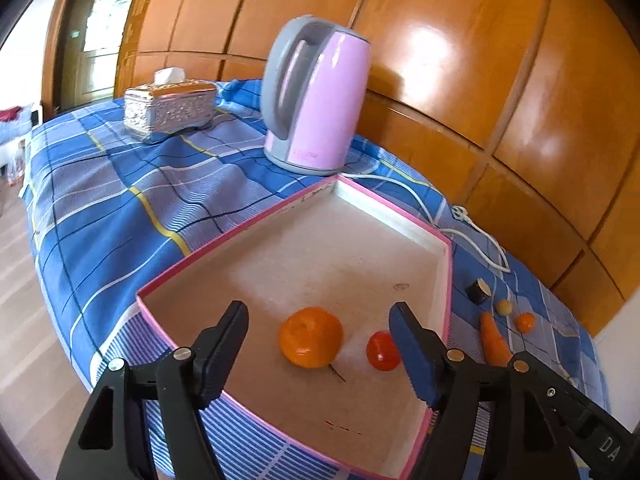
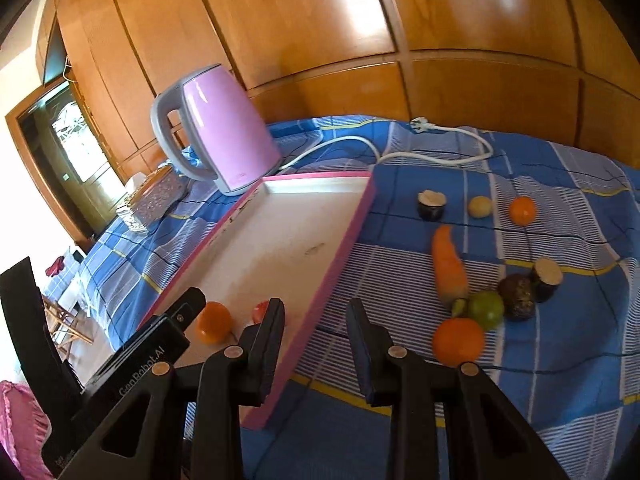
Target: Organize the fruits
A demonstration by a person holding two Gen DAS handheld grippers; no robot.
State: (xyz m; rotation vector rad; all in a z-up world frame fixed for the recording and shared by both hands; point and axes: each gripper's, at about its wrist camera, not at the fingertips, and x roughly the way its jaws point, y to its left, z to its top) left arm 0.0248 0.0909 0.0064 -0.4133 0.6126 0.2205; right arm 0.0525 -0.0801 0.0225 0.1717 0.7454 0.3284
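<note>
A pink-rimmed white tray (image 1: 448, 276) lies on the blue checked cloth. In it lie an orange (image 1: 311, 337) and a small red tomato (image 1: 382, 351). My left gripper (image 1: 318, 308) hangs open over the tray's near end, the orange below the gap and free of both fingers. My right gripper (image 2: 315, 306) hovers at the tray's right rim (image 2: 352, 224), jaws nearly together, holding nothing. On the cloth to its right lie a carrot (image 2: 450, 268), a large orange (image 2: 458, 341), a green fruit (image 2: 486, 309), a dark fruit (image 2: 518, 296) and an eggplant piece (image 2: 547, 279).
A pink kettle (image 1: 316, 96) stands behind the tray, its white cord (image 2: 440, 156) trailing across the cloth. A silver tissue box (image 1: 168, 110) sits at the back left. Farther right lie another eggplant piece (image 2: 431, 205), a small yellow fruit (image 2: 479, 207) and a small orange (image 2: 522, 210). Wooden panels close the back.
</note>
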